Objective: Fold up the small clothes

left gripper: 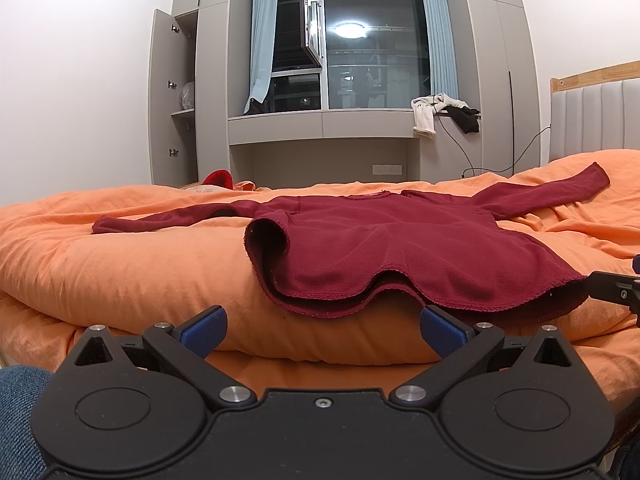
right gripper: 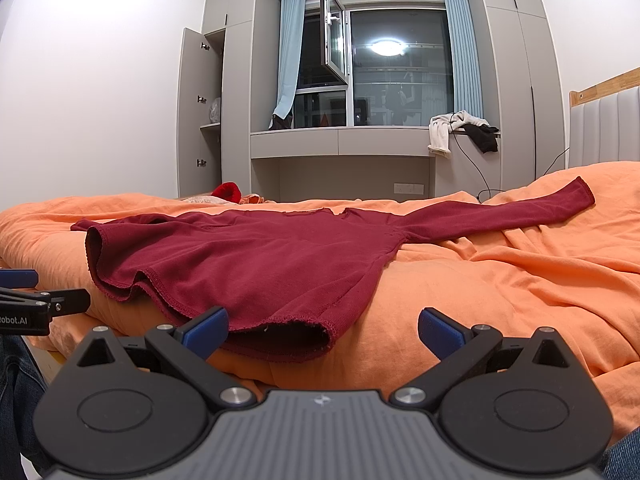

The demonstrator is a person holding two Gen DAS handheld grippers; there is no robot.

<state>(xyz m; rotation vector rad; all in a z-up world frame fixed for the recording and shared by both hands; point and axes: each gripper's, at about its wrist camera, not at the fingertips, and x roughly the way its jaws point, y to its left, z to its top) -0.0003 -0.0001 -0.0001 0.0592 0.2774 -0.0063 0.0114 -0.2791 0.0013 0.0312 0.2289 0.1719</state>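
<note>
Left gripper [left gripper: 322, 330] agape — red shirt [left gripper: 400, 244] hem nearest, sleeves [left gripper: 160, 222] spread sideways.

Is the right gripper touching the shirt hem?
Cannot tell. In the right wrist view the open right gripper has its left pad overlapping the shirt hem; no gap or contact shows.

Red top [left gripper: 384, 248]: matt knit cloth, stitched hems. Bed cover [left gripper: 120, 264]: matt orange woven cloth, creased. Left tongs [left gripper: 322, 330]: matt black plastic, blue ribbed pads [left gripper: 204, 330], bright metal pins.
</note>
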